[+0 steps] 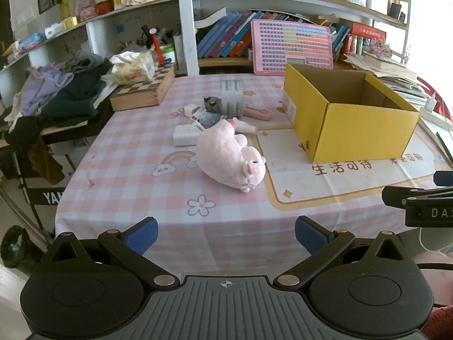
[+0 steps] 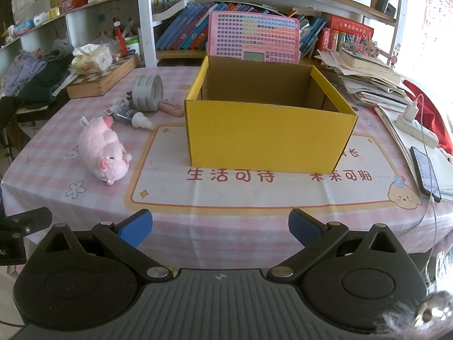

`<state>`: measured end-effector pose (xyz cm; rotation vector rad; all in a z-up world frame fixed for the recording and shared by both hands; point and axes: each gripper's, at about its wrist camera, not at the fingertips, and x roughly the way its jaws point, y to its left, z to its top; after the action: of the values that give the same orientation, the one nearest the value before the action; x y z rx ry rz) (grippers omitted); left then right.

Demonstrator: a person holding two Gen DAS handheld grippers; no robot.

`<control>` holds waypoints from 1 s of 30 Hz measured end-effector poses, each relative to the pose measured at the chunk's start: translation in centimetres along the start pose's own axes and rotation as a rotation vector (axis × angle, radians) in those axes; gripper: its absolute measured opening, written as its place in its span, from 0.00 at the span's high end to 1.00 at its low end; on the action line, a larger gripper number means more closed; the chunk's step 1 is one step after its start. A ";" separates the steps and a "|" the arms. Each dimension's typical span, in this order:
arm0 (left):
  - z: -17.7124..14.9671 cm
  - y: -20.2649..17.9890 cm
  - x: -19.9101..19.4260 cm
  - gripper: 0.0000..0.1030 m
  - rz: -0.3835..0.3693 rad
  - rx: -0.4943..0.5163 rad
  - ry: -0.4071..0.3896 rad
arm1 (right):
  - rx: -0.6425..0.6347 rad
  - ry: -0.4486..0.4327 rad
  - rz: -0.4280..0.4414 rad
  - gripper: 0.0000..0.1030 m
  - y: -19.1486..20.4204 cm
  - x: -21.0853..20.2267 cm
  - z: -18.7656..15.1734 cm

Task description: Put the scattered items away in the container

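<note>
Start of tidying: my left tongs (image 1: 226,235) and right tongs (image 2: 220,226) are spread, holding nothing. Pink plush (image 1: 230,155) lies on the tabletop (image 1: 127,170) beside the empty yellow box (image 2: 269,138); I judge left grabs it next.

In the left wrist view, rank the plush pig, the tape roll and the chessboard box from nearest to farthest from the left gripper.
Measured from the open left gripper:
1. Plush pig, straight ahead in the middle of the table.
2. Tape roll, behind the pig among the small items.
3. Chessboard box, far left corner, under the tissue pack.
</note>
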<state>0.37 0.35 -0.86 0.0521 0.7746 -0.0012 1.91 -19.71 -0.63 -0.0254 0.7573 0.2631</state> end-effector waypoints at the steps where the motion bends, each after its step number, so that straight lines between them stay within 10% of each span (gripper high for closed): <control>1: 0.0 0.1 0.0 0.00 -0.002 0.001 0.001 | -0.001 0.000 -0.003 0.00 0.1 -0.1 0.0; 30: -0.3 1.1 -0.6 0.00 -0.009 0.020 -0.009 | -0.025 0.016 0.062 0.00 1.7 0.1 0.0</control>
<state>-0.21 1.40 -0.58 0.0672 0.7657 -0.0176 1.58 -18.07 -0.54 -0.0279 0.7717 0.3321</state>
